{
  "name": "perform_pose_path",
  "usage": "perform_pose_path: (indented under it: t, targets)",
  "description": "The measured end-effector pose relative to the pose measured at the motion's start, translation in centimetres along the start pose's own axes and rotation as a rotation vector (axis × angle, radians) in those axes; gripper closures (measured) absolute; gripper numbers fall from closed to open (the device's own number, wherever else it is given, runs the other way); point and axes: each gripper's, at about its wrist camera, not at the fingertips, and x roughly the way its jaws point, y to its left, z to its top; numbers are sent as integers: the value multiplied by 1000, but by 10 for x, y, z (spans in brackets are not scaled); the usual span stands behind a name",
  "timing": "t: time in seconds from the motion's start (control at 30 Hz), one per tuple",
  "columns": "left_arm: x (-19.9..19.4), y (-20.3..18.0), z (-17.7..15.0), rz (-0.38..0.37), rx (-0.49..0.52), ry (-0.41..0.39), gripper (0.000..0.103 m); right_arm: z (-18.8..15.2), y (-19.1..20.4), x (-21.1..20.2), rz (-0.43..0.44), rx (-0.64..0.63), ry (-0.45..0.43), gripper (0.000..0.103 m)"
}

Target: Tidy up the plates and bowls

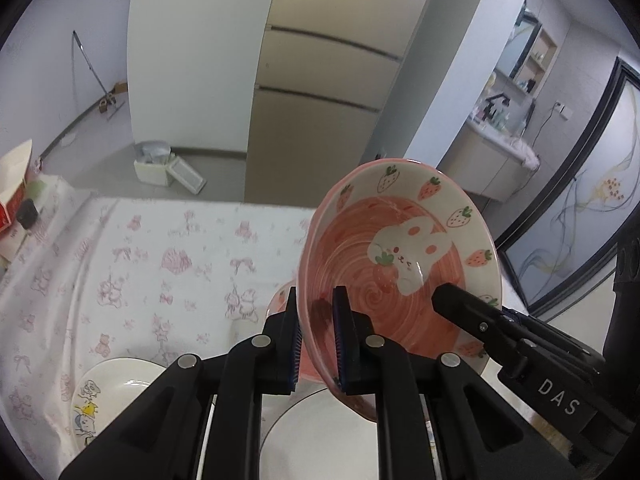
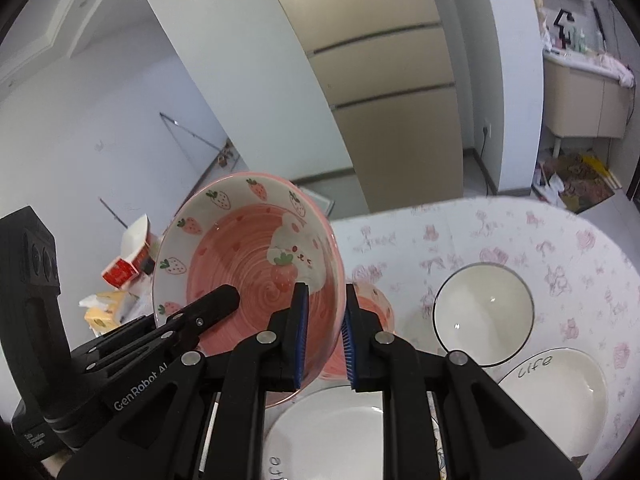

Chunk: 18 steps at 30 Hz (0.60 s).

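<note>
A pink strawberry-and-bunny bowl [image 1: 400, 264] is held tilted in the air above the table; it also shows in the right wrist view [image 2: 248, 264]. My left gripper [image 1: 316, 340] is shut on its left rim. My right gripper [image 2: 325, 338] is shut on its right rim, and its fingers [image 1: 460, 304] show in the left view. Under the bowl lies a second pink dish [image 2: 372, 308]. A white plate with a black rim [image 2: 332, 428] lies below both grippers.
On the pink-patterned tablecloth [image 1: 160, 260] lie a white cartoon plate [image 1: 108, 392], a white bowl with a black rim [image 2: 484, 312] and a white "life" plate [image 2: 560, 396]. Tissue packs and a red box [image 2: 124, 268] sit at the table's left end.
</note>
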Motion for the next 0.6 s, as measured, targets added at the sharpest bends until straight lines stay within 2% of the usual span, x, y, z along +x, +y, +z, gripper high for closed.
perform_pose_path:
  t: [0.13, 0.3, 0.43, 0.6]
  targets:
    - [29, 17, -4, -3, -19, 57, 90, -5, -6, 24, -8, -1, 55, 87]
    - [57, 32, -11, 35, -46, 112, 90, -12, -11, 47, -1, 31, 138, 87]
    - [81, 37, -19, 6, -56, 174, 90, -16, -17, 62, -45, 38, 165, 87]
    - [94, 24, -27, 37, 13, 162, 90, -16, -27, 71, -72, 28, 190, 87]
